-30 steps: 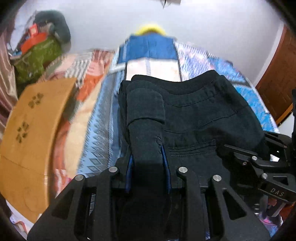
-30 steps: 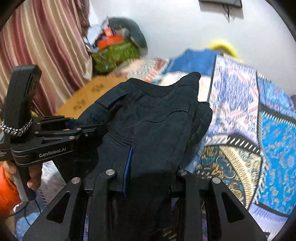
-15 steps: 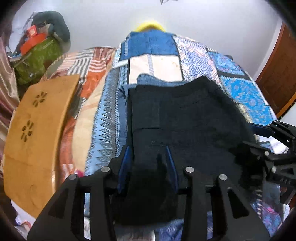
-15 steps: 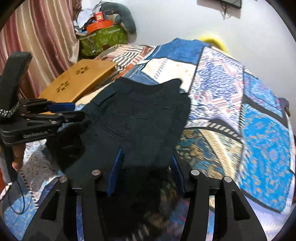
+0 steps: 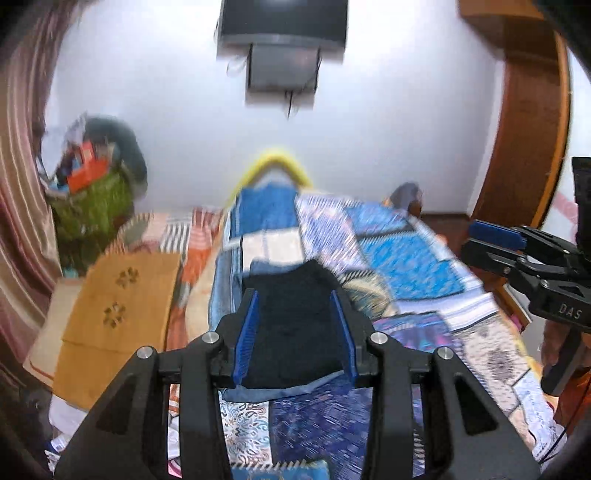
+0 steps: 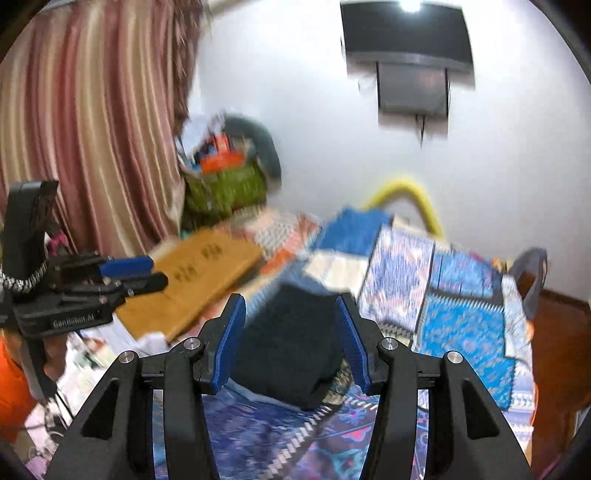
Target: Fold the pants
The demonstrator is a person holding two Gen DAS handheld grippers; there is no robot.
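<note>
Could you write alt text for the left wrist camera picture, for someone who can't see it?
Open black tongs with blue pads frame a folded stack of black pants lying on a blue patchwork bedspread, not gripping it. A second pair of tongs enters from the right; a tan wooden board lies left.

The folded pants (image 5: pixel 291 325) lie on the bed (image 5: pixel 406 258), atop another folded garment (image 5: pixel 273 266). A wooden board (image 5: pixel 118 306) sits left of them; a stuffed basket (image 5: pixel 92 206) stands far left, and a wall-mounted screen (image 5: pixel 282 18) hangs beyond.
</note>
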